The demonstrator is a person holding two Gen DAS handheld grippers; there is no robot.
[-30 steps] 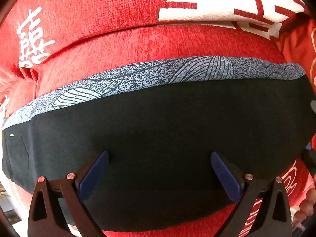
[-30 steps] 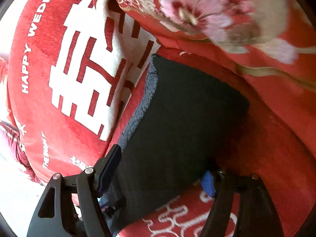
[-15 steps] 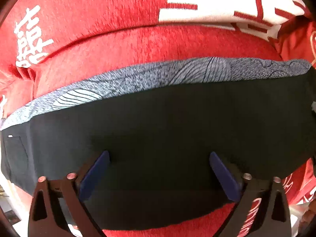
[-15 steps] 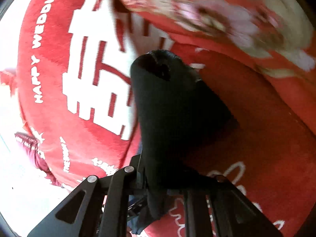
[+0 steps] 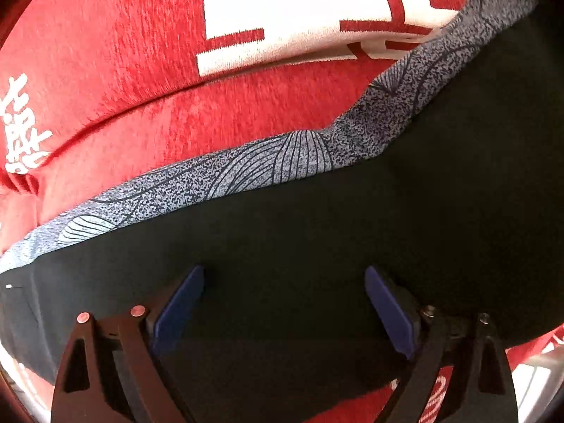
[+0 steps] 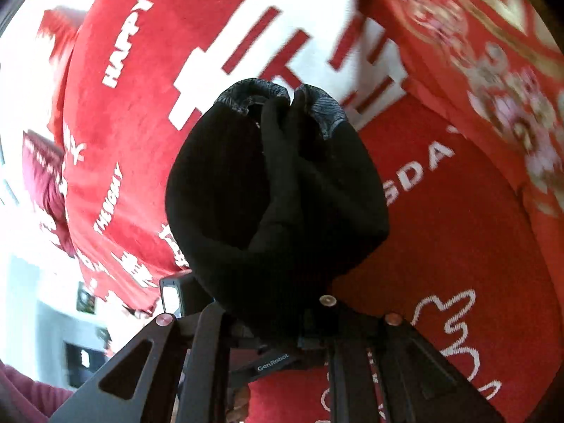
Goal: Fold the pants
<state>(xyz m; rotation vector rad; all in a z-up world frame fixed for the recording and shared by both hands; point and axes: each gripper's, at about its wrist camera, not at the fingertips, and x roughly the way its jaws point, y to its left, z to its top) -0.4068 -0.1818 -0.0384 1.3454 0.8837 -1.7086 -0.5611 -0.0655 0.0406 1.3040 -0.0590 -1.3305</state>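
Our right gripper (image 6: 282, 331) is clamped on one end of the pants (image 5: 317, 246), and the black cloth bunches up in front of it in a rounded hump, with the grey patterned band (image 6: 324, 112) showing at the far top of that bundle. Our left gripper (image 5: 283, 310) points down over the middle of the pants, its jaws spread wide and holding nothing; the blue pads (image 5: 178, 308) stand either side of flat black cloth. From there the band (image 5: 282, 169) runs along the far edge and climbs to the right, where the held end is raised off the red blanket (image 5: 123, 70). To fold well, we judge the left gripper should press or pin the cloth just ahead of its fingers, marking the crease, while the right carries its end over and across toward the other end. We should keep the raised end taut and level so both layers land edge on edge, band over band. The likeliest fault is the bunched cloth dragging the lower layer askew.
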